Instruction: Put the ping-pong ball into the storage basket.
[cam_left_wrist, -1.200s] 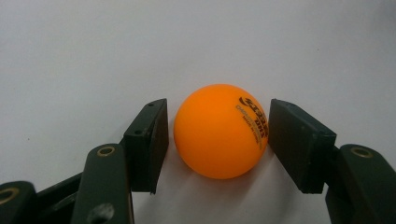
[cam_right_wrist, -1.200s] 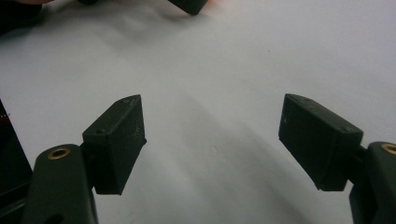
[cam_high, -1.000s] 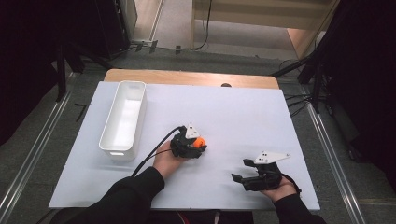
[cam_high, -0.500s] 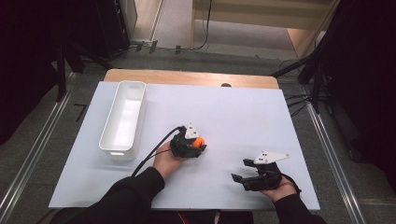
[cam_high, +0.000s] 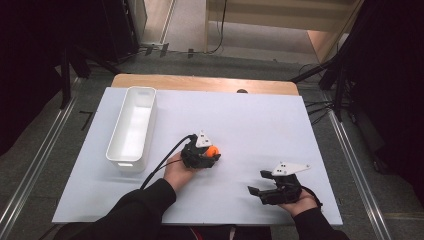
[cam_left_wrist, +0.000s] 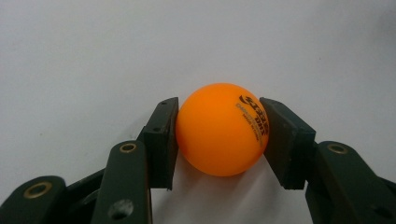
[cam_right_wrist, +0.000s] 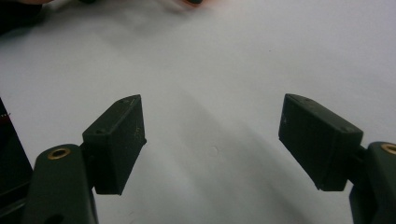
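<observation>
An orange table-tennis ball (cam_left_wrist: 222, 128) with dark print rests on the white table top (cam_high: 260, 120), near the middle. My left gripper (cam_high: 215, 153) is shut on it, and both pads press on its sides in the left gripper view (cam_left_wrist: 218, 109). The same ball (cam_high: 213, 149) peeks out at the gripper's tip in the high view. My right gripper (cam_high: 257, 182) lies low near the front right of the table, pointing left. Its jaws stand wide apart over bare white surface (cam_right_wrist: 212, 116), with nothing between them.
A long white bin (cam_high: 132, 127) stands lengthwise at the left of the table, a hand's width from the left gripper. A cable (cam_high: 165, 157) trails from that gripper toward the front. The table's wooden back edge (cam_high: 200, 82) borders a grey floor.
</observation>
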